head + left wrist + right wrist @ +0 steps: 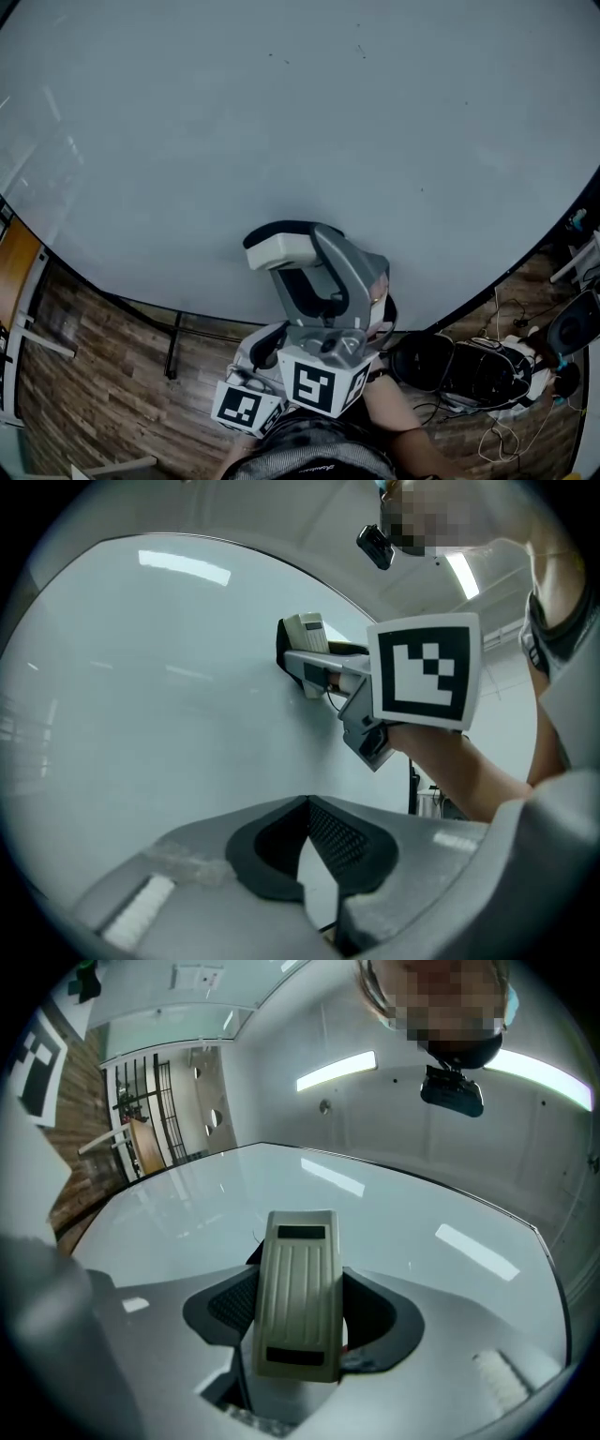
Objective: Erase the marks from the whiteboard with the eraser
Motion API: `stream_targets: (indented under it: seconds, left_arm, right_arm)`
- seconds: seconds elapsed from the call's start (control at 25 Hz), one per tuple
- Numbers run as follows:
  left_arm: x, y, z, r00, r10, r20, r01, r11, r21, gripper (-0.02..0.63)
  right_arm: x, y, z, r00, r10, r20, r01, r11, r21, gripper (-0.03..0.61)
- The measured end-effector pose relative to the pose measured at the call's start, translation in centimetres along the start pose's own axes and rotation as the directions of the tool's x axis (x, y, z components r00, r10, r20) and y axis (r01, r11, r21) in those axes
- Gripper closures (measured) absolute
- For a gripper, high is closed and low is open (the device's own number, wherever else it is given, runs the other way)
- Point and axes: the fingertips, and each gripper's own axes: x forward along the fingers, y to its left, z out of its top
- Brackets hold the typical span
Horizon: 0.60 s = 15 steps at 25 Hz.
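Note:
The whiteboard (281, 122) fills most of the head view, with only a few faint specks (361, 49) near its top. My right gripper (286, 253) is shut on the cream eraser (279, 247), whose black felt side is pressed to the board's lower part. In the right gripper view the eraser (298, 1302) stands ribbed-back up between the dark pads. The left gripper view shows the eraser (306, 632) against the board (141, 686). My left gripper (305, 855) is shut on nothing and sits low (266, 345), off the board.
Below the board lie a wood-plank floor (103, 375) and a black board leg (173, 342). Black gear and cables (469, 370) sit on the floor at the right. A wooden tabletop edge (14, 262) shows at the far left.

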Motion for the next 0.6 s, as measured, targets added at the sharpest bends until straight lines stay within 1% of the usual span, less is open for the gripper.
stream_targets:
  seconds: [0.12,0.24,0.48,0.6]
  left_arm:
    - [0.1,-0.1,-0.3,1.0,0.011,-0.005,-0.011,1.0,0.002,0.615]
    - [1.2,-0.4,-0.1,1.0,0.0,-0.013,0.001,1.0,0.024,0.615]
    - [6.6,-4.5,-0.7,0.996,-0.079,-0.031,0.08,0.996,0.026,0.615]
    - [6.6,-4.9,-0.2,0.992,-0.118,-0.032,0.119,0.993,0.02,0.615]
  right_arm:
    - [-0.6,-0.6,0.0,1.0,0.0,0.009,0.0,1.0,0.027,0.316]
    - [-0.9,-1.8,-0.7,1.0,-0.03,0.0,0.03,0.999,0.02,0.316]
    - [-3.5,-7.7,-5.8,0.994,-0.104,-0.044,0.105,0.994,0.037,0.314]
    - [-3.7,-8.6,-5.6,0.989,-0.131,-0.067,0.133,0.991,0.025,0.314]
